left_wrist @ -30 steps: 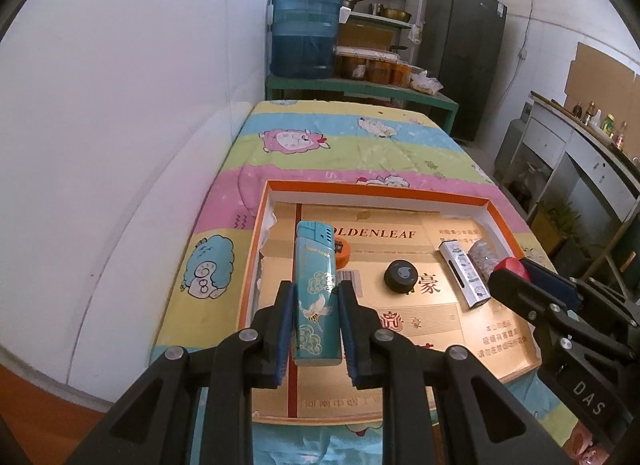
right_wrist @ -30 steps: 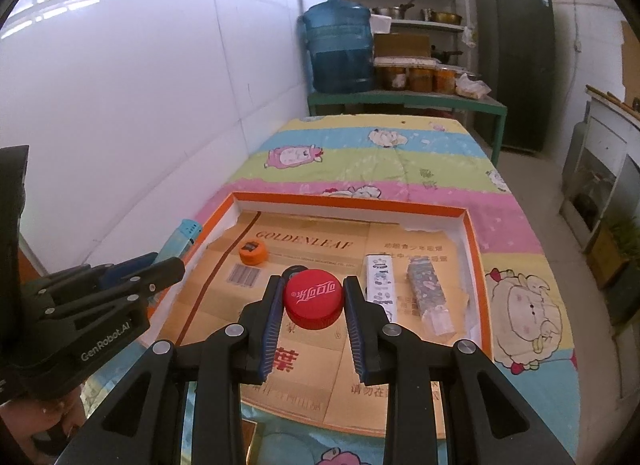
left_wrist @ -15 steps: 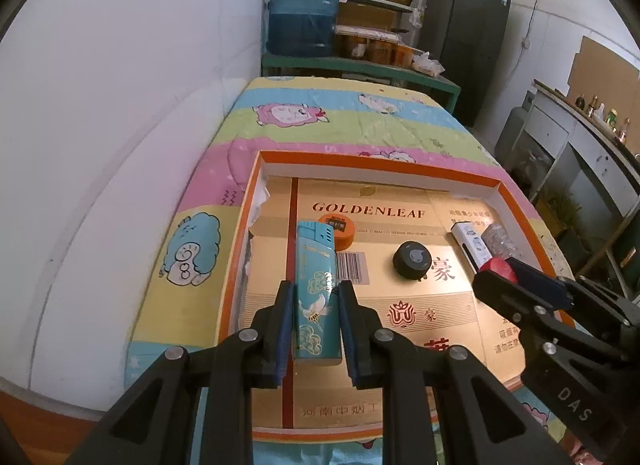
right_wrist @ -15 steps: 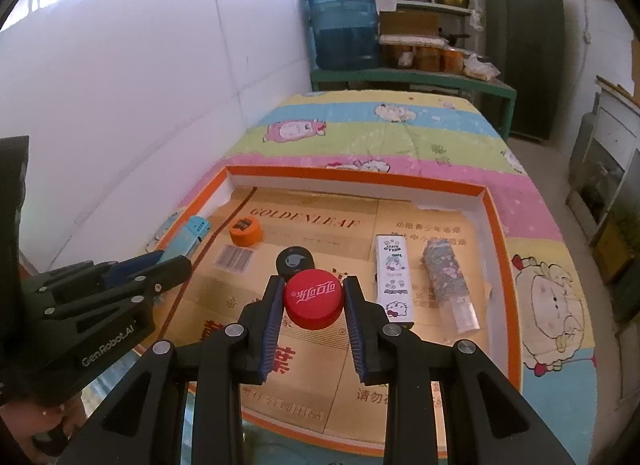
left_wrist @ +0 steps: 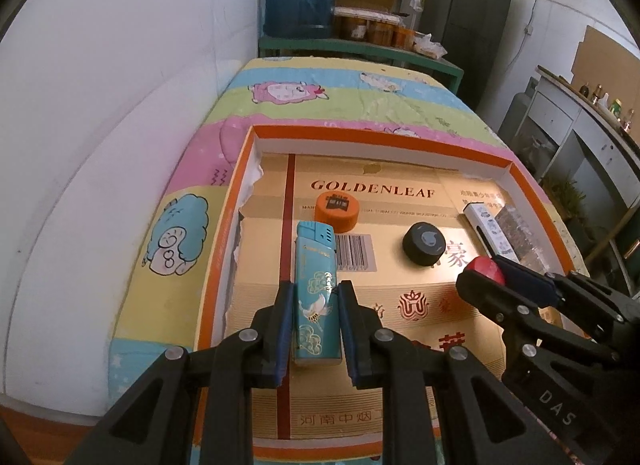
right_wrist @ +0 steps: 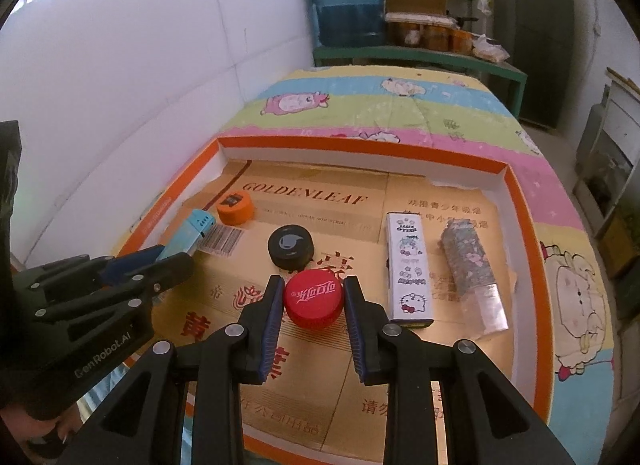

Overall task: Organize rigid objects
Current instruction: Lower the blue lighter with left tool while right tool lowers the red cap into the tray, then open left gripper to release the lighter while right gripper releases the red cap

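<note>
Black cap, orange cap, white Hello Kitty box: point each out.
Black cap (right_wrist: 291,245), right wrist view, centre of its top face.
Orange cap (right_wrist: 235,207), right wrist view, top face.
White Hello Kitty box (right_wrist: 409,265), right wrist view, middle of its printed face.

The lighter (left_wrist: 316,297) is teal with a white crane and gold clouds. The tray (right_wrist: 360,147) has an orange rim, white walls and a gold cardboard floor with red lettering. In it lie a red cap (right_wrist: 313,299), a black cap (right_wrist: 291,245) and an orange cap (right_wrist: 235,207). The bedsheet (right_wrist: 400,105) under the tray carries pastel stripes and cartoon sheep.
</note>
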Motion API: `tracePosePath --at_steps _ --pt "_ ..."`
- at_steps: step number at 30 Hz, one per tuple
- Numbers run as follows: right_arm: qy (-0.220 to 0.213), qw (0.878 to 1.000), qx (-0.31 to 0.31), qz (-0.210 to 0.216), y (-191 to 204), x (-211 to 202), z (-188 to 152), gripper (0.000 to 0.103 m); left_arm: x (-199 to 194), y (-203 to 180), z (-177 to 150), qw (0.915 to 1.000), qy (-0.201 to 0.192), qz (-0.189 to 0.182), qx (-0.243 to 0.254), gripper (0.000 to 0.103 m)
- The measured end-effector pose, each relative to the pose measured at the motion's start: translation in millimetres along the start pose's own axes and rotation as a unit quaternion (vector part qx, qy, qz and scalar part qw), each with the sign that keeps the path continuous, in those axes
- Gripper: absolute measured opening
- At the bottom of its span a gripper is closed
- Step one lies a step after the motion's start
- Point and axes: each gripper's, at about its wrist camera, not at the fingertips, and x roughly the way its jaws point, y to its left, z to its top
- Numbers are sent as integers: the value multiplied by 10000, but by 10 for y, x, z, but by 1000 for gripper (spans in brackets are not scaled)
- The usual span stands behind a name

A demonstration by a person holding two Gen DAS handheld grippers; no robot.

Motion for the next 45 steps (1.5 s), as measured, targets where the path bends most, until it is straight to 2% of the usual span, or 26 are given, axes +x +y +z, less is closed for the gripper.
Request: tracePosePath --at_steps 23,30,31,32,33,34,39,45 --pt "265 9996 -71 -42 28 154 -1 31 102 -27 -16 10000 62 1 42 23" --pt "302 9994 -138 -112 48 155 -17 31 75 -4 -14 9998 81 -157 -40 23" --pt "317 9994 -122 -110 46 148 -16 35 63 0 -15 9998 75 -171 -56 24" --pt "320 9994 -122 -104 52 144 -14 43 48 2 -16 9998 65 -170 -58 26" --pt "315 9994 -134 -103 57 131 -14 47 29 -5 -18 9999 38 -149 -55 35" --pt "301 9993 -154 -128 63 115 -15 50 6 -4 -20 9999 3 -97 -58 37" --pt "183 9996 -156 -142 67 11 -9 50 -123 36 -20 9997 -154 -122 -151 48" --pt "79 9997 -215 -117 132 -125 -7 50 -285 66 -29 9995 -266 -119 -153 48"
